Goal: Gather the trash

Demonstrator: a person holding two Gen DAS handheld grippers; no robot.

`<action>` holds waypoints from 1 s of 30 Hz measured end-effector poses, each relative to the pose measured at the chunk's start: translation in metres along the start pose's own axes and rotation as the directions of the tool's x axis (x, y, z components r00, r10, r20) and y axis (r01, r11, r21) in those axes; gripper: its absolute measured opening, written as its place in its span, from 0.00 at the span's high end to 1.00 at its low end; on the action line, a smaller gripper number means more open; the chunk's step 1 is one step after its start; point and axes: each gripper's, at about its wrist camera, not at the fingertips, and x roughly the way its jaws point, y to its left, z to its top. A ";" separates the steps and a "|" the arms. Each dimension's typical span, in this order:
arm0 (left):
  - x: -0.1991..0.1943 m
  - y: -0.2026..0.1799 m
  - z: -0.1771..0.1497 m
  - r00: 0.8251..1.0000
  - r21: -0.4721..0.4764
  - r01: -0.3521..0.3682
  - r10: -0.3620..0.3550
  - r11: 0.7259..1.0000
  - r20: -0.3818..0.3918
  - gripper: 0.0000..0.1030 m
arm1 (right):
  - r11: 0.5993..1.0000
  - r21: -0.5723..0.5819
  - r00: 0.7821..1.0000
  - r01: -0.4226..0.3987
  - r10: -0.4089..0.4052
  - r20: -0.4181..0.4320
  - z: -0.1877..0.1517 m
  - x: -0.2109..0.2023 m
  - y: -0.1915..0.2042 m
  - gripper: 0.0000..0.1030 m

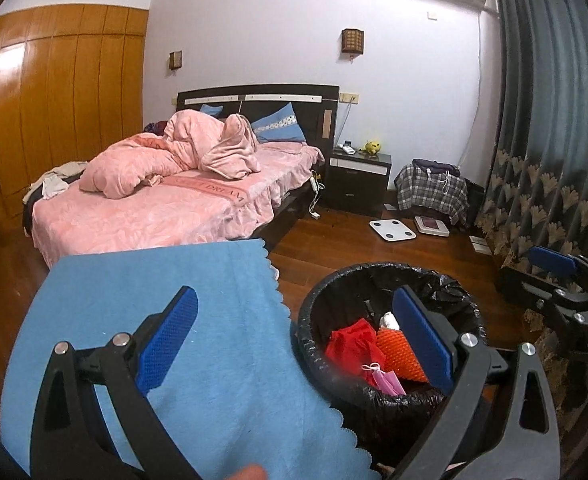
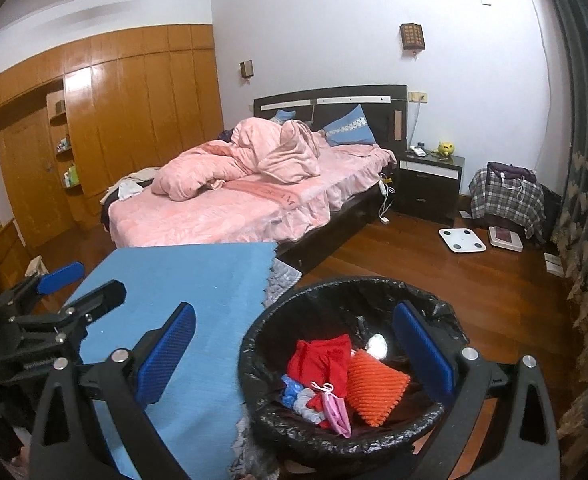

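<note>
A round bin with a black liner (image 1: 314,312) (image 2: 253,344) stands on the wooden floor beside a blue cloth surface (image 1: 173,320) (image 2: 197,280). Inside lie a red wrapper (image 1: 352,344) (image 2: 322,360), an orange ribbed piece (image 1: 394,350) (image 2: 374,384), a pink face mask (image 1: 386,380) (image 2: 336,404) and a white crumpled scrap (image 1: 390,320) (image 2: 377,345). My left gripper (image 1: 294,344) is open and empty, its jaws wide above the cloth and the bin. My right gripper (image 2: 294,356) is open and empty over the bin. The right gripper also shows in the left wrist view (image 1: 558,276), the left gripper in the right wrist view (image 2: 69,284).
A bed with pink bedding (image 1: 181,184) (image 2: 233,200) stands behind. A dark nightstand (image 1: 358,176), a plaid-covered seat (image 1: 434,192) and white scales (image 1: 392,229) sit on the floor at the back right. Patterned curtains (image 1: 554,160) hang on the right, wooden wardrobes (image 1: 53,100) on the left.
</note>
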 end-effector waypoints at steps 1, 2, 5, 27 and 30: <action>-0.003 -0.001 0.001 1.000 0.002 -0.002 0.002 1.000 0.005 0.07 | 1.000 -0.003 1.000 0.000 0.000 0.003 0.000 -0.002 0.002 0.06; -0.007 -0.001 0.001 1.000 0.000 -0.002 0.002 1.000 0.011 0.07 | 1.000 -0.006 1.000 -0.001 0.001 0.006 0.001 -0.003 0.003 0.06; -0.015 0.000 0.003 1.000 -0.005 -0.006 0.006 1.000 0.027 0.07 | 1.000 -0.010 1.000 -0.004 0.004 0.012 0.002 -0.007 0.007 0.06; -0.044 0.004 0.000 0.997 -0.004 -0.031 0.031 1.000 0.067 0.07 | 0.999 -0.027 0.999 -0.022 0.023 0.034 0.001 -0.017 0.019 0.06; -0.043 0.004 0.000 0.997 -0.003 -0.031 0.031 1.000 0.068 0.07 | 0.999 -0.029 0.999 -0.021 0.022 0.034 0.001 -0.017 0.019 0.06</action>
